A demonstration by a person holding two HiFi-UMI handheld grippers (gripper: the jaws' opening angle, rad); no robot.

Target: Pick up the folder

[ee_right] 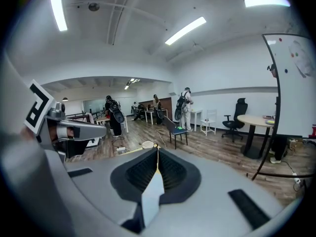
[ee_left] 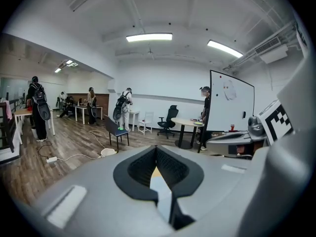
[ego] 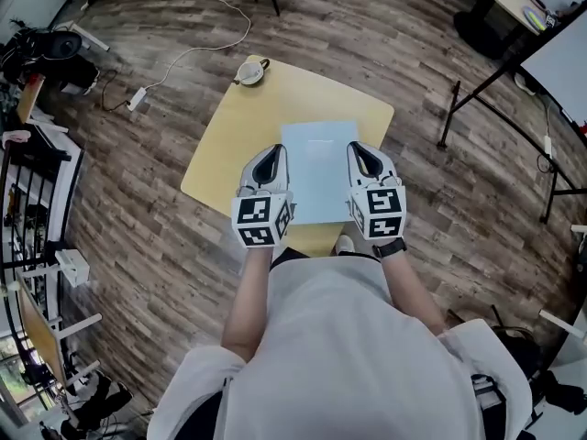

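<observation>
A pale blue folder lies flat on a small yellow table. My left gripper hovers over the folder's left edge, and my right gripper hovers over its right edge; both point away from me. In the left gripper view the jaws meet at their tips, and a strip of the folder shows below through the gap behind them. The right gripper view shows the same: shut jaws with the folder beneath. Nothing is between either pair of jaws.
A white round dish sits at the table's far corner, with a cable running across the wooden floor behind it. A whiteboard stand is at the right and a rack at the left. Several people stand farther off.
</observation>
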